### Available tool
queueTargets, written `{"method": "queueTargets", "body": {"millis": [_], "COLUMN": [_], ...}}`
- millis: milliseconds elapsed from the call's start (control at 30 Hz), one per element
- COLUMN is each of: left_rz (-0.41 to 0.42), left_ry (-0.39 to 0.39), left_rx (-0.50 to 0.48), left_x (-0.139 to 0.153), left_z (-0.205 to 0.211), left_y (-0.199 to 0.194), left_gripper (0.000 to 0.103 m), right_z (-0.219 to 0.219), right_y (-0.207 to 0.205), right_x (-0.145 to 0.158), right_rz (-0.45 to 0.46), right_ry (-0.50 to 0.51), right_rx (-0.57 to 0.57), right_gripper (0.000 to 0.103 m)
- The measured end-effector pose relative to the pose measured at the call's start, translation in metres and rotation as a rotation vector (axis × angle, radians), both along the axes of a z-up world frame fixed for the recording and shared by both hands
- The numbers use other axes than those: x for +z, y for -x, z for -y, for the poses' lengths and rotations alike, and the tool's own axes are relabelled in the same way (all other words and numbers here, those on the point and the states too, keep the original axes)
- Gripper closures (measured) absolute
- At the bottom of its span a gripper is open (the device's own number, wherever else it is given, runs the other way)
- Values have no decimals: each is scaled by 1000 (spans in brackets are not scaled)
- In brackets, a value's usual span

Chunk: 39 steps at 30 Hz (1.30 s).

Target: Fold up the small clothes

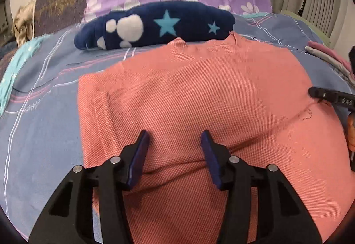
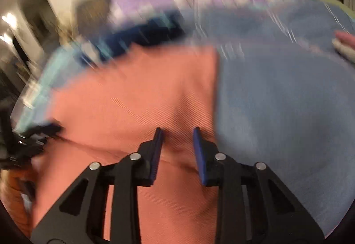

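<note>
Evidently partway: the pink shirt [image 1: 199,93] lies on the bed [image 1: 44,111] just before the navy star cushion [image 1: 155,24], its sides seemingly tucked in. Left gripper [image 1: 175,138] and right gripper [image 2: 176,133] fingers stand apart over the shirt, gripping nothing. Further folds appear outstanding.

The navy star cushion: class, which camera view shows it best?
The left wrist view: the cushion is sharp and whole, lying beyond the pink shirt. The right wrist view shows only a blurred dark streak.
</note>
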<state>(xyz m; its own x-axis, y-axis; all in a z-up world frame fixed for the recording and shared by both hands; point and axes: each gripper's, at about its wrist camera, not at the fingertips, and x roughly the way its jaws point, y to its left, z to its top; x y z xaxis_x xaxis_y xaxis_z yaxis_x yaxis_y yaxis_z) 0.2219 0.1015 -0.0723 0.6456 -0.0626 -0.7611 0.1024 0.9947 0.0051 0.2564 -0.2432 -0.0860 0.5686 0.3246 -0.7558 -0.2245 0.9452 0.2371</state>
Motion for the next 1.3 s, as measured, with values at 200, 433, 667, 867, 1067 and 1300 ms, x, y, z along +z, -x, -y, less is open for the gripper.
{"method": "queueTargets", "body": {"millis": [200, 433, 667, 867, 1067, 1300], "left_rz": [6, 21, -77, -84, -91, -139], "left_ry": [-12, 70, 120, 201, 290, 445], "left_rx": [0, 7, -45, -79, -121, -147], "left_x": [2, 19, 9, 5, 5, 1], "left_z": [0, -18, -34, -28, -20, -23], "left_y": [2, 47, 162, 230, 273, 309], "left_gripper": [50, 40, 31, 31, 55, 75], "right_z": [-23, -3, 55, 81, 100, 119], "right_y": [9, 40, 125, 196, 246, 289], "right_x": [4, 15, 18, 10, 8, 7], "right_rz": [51, 52, -9, -58, -90, -165], "right_ry": [180, 273, 82, -31, -154, -281], "right_rx": [-5, -61, 28, 56, 78, 84], "right_gripper": [75, 66, 65, 69, 69, 68]}}
